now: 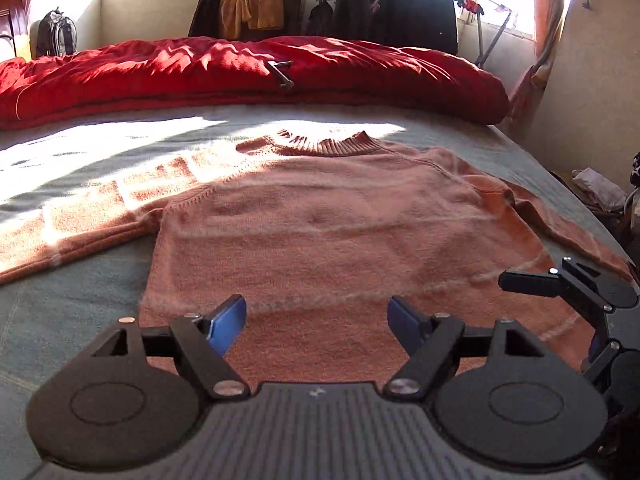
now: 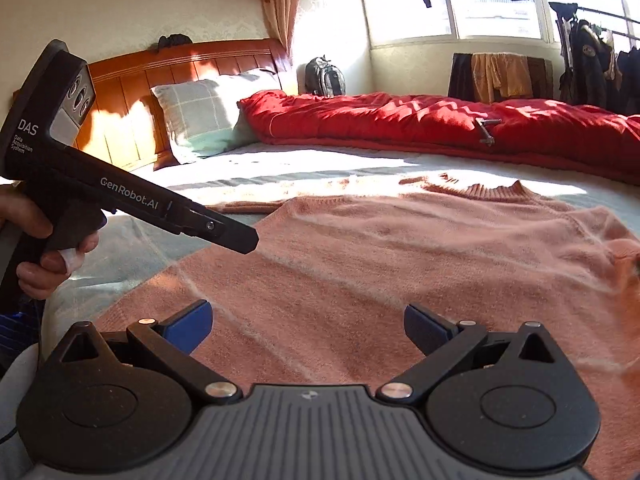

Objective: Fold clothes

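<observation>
Item one: a salmon-pink knit sweater (image 1: 340, 216), which we find spread flat, front up, on the grey-green bedsheet (image 1: 72, 320), collar toward the far side and sleeves out to left and right. Item two: our left gripper (image 1: 318, 320), poised over the near hem, jaws spread wide, gripping nothing. Item three: our right gripper (image 2: 308, 326), likewise wide apart and empty above the sweater's body. Beyond lies a red quilt (image 1: 240, 72), with a checked pillow (image 2: 204, 116) by the wooden headboard (image 2: 132, 92).
</observation>
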`<state>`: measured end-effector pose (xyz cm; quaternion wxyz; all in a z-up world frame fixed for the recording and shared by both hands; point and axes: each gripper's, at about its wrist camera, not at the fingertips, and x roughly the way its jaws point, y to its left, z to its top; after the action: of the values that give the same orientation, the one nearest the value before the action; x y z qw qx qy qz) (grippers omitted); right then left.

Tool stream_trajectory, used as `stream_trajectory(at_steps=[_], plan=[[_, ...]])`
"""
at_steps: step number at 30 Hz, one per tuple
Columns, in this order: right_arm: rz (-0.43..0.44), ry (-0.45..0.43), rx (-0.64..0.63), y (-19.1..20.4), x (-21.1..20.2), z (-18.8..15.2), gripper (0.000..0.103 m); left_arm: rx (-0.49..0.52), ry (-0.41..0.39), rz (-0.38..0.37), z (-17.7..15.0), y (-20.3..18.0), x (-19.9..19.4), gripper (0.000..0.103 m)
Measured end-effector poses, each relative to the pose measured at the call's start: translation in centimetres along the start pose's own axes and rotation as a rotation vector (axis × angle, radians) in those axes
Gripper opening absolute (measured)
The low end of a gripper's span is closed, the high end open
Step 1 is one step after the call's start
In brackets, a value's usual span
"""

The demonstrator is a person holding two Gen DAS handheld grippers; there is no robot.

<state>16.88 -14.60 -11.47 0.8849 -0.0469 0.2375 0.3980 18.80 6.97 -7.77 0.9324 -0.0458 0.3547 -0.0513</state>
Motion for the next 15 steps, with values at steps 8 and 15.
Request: stream_trajectory(at_steps=[8,15], plan=[[-0.197,0.201,0.129,-5.3,4.2,-1.6,0.103,-0.008,0.034,-0.074,-2.1,-0.3,5.7,0.092],[-0.260,0.223,0.090,-4.3,5.0,-2.3,0.103,-0.035,0.000,-0.208,-2.8,1.4,5.2,0.101]])
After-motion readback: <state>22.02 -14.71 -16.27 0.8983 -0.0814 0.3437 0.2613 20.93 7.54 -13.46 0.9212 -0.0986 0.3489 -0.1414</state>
